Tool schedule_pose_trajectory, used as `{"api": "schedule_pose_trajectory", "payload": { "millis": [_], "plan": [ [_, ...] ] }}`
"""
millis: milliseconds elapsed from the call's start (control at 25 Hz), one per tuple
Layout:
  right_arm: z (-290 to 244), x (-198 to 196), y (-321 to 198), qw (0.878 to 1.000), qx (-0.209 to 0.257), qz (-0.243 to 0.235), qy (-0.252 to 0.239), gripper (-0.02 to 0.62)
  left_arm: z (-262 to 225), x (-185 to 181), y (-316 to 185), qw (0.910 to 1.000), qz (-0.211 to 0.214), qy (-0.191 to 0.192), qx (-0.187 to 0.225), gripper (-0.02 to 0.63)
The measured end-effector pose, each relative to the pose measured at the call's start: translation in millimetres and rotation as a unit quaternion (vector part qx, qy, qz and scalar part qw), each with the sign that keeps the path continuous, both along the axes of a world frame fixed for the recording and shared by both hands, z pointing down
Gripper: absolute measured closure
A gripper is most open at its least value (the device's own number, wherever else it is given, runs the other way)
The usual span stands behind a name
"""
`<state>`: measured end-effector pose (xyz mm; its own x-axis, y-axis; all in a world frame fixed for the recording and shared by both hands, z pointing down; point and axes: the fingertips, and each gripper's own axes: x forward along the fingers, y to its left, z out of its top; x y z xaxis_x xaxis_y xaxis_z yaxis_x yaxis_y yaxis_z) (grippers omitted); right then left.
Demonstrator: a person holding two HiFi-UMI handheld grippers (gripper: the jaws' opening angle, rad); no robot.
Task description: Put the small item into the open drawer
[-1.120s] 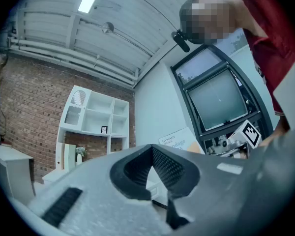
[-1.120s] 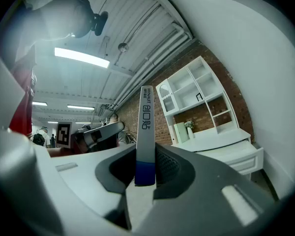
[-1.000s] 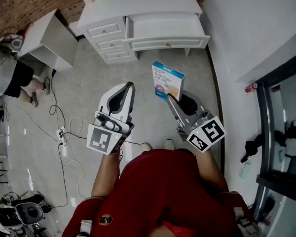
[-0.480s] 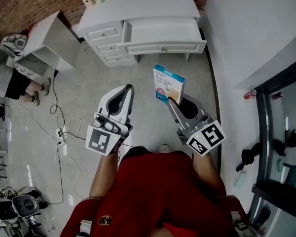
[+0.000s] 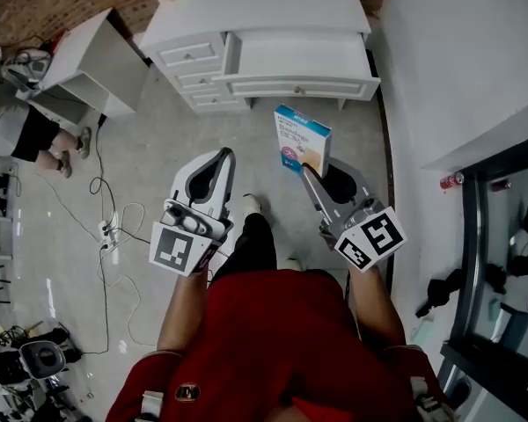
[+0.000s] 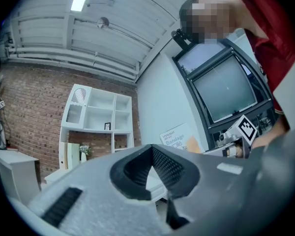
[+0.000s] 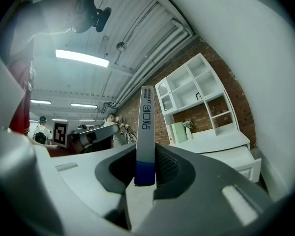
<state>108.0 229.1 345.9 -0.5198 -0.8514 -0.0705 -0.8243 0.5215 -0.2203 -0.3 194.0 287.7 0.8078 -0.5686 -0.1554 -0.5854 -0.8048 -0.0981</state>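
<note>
right gripper clamped on the bottom edge of the box, jaws partly closed on its thin side. box upright, in the air over the floor, short of the open drawer of the dresser. left gripper jaws together, empty, level beside the right

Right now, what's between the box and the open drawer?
Nothing but bare floor between box and drawer, shown in the head view.
</note>
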Motion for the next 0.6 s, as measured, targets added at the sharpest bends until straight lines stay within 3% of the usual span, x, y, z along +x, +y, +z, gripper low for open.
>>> {"api": "schedule_pose_trajectory", "payload": {
  "millis": [200,600],
  "plan": [
    [5.6,-8.6,-62.0,1.0,-0.008,-0.003,0.02,0.515,7.0,-12.1,-64.2,0.9999,-0.012,0.012,0.002,0.607],
    [8.8,-29.8,-243.2,0.997,-0.028,0.004,0.077,0.515,13.1,-50.4,-241.1,0.9994,-0.012,0.031,-0.007,0.607]
  ]
}}
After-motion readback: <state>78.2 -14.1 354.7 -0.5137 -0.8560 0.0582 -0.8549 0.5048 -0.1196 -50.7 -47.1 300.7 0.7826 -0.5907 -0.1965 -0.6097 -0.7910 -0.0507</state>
